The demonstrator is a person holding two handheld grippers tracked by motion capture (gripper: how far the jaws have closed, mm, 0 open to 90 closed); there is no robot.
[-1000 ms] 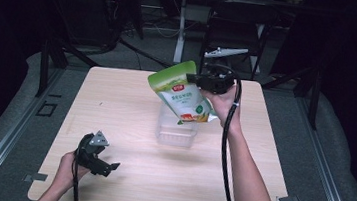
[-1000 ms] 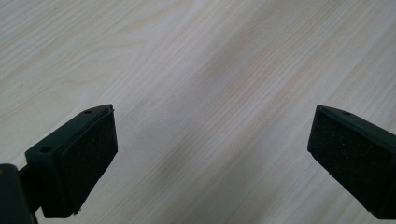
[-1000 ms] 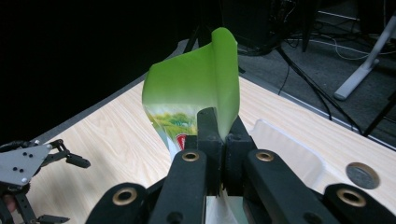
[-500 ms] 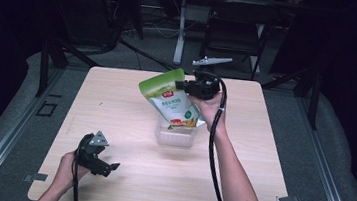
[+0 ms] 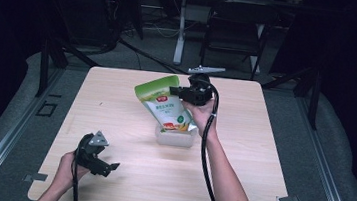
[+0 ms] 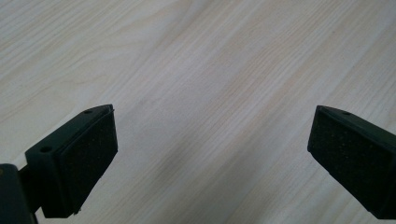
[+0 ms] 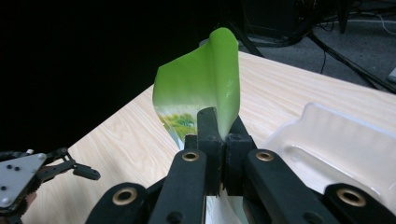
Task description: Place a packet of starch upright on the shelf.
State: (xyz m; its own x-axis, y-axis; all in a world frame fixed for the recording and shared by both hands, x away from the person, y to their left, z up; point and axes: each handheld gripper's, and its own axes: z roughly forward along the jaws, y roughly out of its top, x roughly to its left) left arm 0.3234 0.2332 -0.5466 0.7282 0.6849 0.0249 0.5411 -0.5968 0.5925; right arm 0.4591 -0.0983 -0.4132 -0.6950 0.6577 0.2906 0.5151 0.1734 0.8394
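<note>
where it tilts, pouch over tub

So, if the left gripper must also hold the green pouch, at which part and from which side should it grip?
Probably the free upper left corner of the green pouch, approached from the table's left. The right gripper already pinches the flat upper right edge, and the pouch's bottom hangs over the clear container. The left gripper is open near the front edge.
</note>
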